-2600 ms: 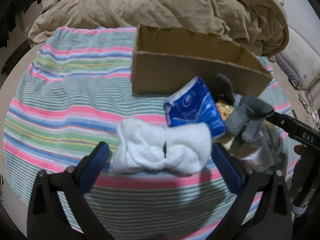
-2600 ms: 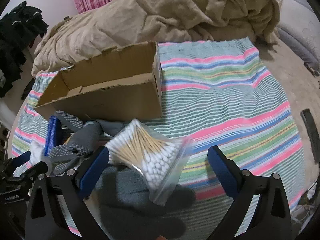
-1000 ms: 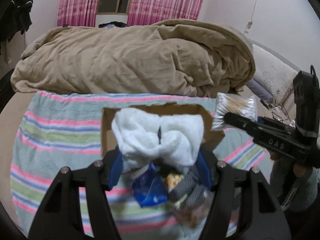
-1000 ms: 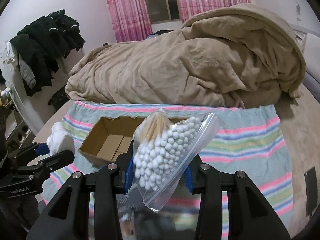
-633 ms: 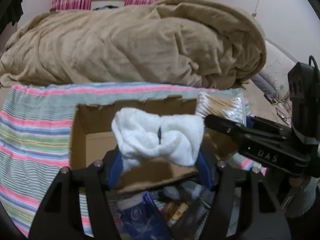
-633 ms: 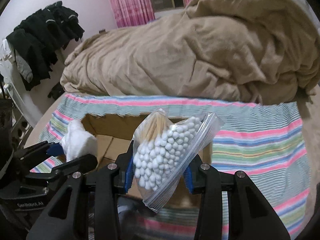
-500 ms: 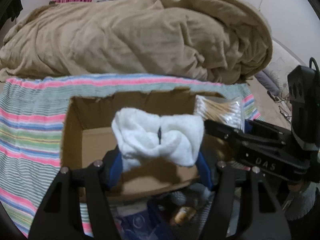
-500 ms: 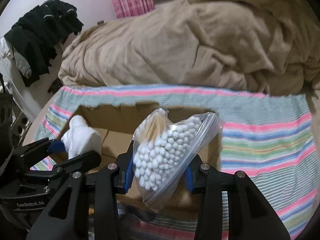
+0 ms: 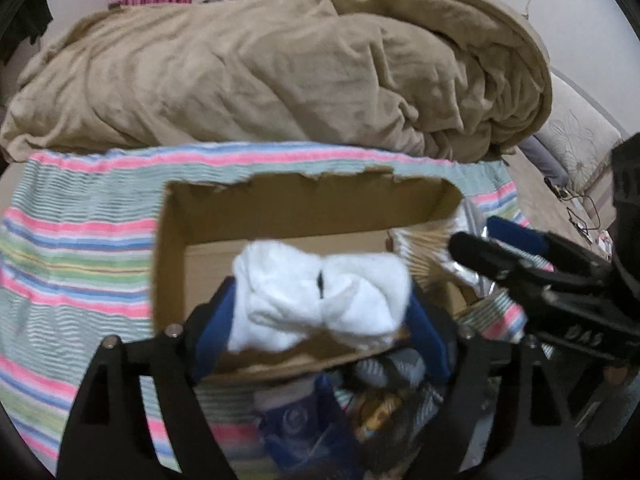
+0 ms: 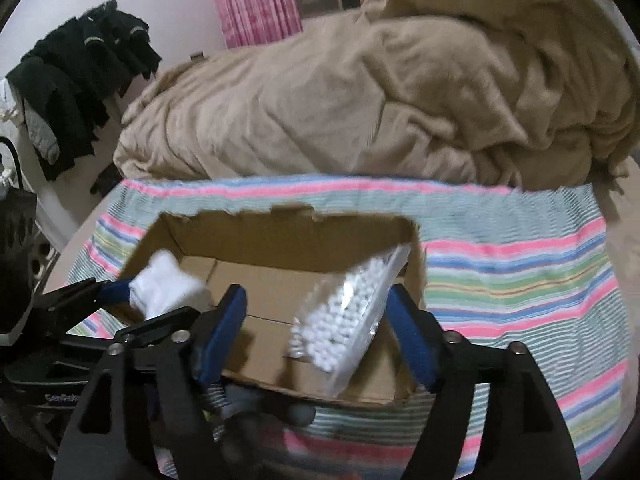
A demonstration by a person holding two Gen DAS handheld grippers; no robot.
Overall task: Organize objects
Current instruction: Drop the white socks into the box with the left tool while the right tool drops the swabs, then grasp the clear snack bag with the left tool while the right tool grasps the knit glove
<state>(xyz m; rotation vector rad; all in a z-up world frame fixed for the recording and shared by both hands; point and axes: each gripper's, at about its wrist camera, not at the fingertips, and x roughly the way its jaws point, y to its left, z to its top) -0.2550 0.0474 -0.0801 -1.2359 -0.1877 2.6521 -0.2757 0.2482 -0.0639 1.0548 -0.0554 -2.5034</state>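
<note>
An open cardboard box (image 9: 304,208) lies on the striped bedspread; it also shows in the right wrist view (image 10: 288,236). My left gripper (image 9: 320,308) is shut on a rolled white cloth (image 9: 320,292) and holds it above the box's near side. The cloth also shows in the right wrist view (image 10: 164,284). My right gripper (image 10: 316,328) is open over the box. A clear bag of cotton swabs (image 10: 348,316) is between its fingers, tilted and loose inside the box's right end. The bag also shows in the left wrist view (image 9: 424,252).
A blue packet (image 9: 296,424), grey gloves (image 9: 384,364) and a yellow pack lie in front of the box. A heaped tan blanket (image 9: 280,72) lies behind the box. Dark clothes (image 10: 76,76) hang at the left wall.
Both grippers moved forward and down over the box. My right gripper opened and let go of the cotton swab bag, which is dropping into the box. The left still holds the cloth.
</note>
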